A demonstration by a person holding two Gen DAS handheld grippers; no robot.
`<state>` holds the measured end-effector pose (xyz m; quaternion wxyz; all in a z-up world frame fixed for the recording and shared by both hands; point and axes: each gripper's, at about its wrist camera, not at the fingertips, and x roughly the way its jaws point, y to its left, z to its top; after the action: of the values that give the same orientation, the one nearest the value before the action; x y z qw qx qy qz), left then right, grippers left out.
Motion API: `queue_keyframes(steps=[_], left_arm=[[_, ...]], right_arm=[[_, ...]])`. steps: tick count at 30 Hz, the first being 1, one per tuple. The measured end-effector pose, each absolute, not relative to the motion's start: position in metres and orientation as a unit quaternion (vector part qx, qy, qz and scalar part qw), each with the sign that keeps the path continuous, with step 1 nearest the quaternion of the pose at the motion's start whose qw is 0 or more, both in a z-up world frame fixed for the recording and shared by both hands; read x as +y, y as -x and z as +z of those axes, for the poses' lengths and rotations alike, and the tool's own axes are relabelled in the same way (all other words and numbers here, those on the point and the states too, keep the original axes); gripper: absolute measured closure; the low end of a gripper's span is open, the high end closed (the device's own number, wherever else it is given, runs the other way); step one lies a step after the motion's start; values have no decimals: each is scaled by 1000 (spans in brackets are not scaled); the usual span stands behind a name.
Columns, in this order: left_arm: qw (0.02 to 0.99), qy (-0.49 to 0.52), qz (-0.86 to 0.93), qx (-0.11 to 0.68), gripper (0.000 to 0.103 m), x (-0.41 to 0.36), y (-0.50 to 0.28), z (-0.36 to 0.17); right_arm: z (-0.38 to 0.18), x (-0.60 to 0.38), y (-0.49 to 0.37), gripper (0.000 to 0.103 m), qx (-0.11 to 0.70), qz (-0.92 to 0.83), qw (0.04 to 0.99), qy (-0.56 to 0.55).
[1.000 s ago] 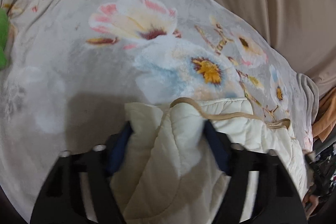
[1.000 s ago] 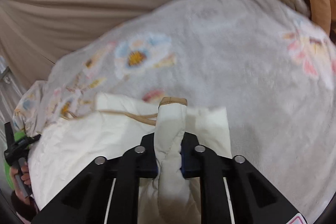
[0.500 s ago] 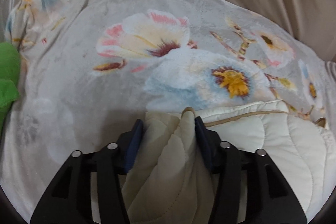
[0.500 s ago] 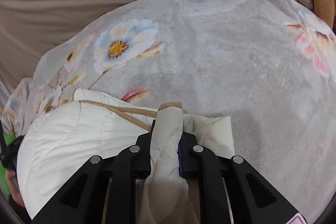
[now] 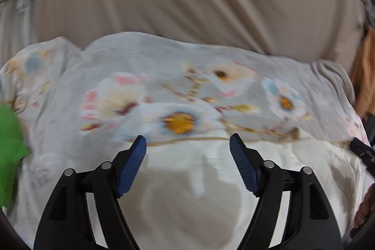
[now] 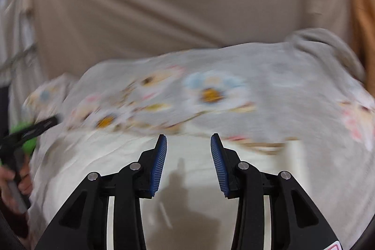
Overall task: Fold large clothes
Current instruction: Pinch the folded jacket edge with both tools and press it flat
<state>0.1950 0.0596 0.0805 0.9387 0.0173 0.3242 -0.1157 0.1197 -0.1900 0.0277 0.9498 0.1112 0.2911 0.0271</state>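
Now my left gripper [image 5: 188, 144] and right gripper [image 6: 189, 144], jaws just opened and holding nothing, hang over the cream quilted garment [image 5: 199, 191] on the floral blanket [image 5: 140, 67], its tan-trimmed edge running crosswise beyond both.

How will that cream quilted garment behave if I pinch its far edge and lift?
Probably floppy: the cream quilted garment lies slumped on the floral blanket, so it should drape and sag. Its padded quilting suggests bulk, so folds may spring open. Likely light for its size.
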Motion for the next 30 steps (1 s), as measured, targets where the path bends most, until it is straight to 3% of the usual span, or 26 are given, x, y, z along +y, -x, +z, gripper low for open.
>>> queue_keyframes(steps=[2, 5, 13, 21, 28, 29, 30], left_arm=[[926, -45, -140, 347, 31, 32, -202, 60], [910, -83, -130, 384, 30, 14, -222, 24], [917, -81, -79, 383, 24, 63, -245, 12], [920, -21, -55, 388, 23, 109, -258, -1], [911, -51, -41, 406, 21, 98, -265, -5], [911, -56, -38, 408, 21, 96, -265, -4], [911, -61, -32, 407, 19, 97, -264, -1]], right_arm=[[12, -161, -137, 72, 322, 54, 942, -82], [-12, -158, -151, 73, 357, 49, 931, -54], [-43, -274, -140, 79, 378, -76, 916, -112], [-58, -296, -138, 89, 382, -92, 906, -158], [-52, -291, -146, 87, 389, -106, 904, -145], [-45, -290, -143, 86, 380, -114, 906, -147], [-31, -285, -135, 77, 359, -124, 912, -154]])
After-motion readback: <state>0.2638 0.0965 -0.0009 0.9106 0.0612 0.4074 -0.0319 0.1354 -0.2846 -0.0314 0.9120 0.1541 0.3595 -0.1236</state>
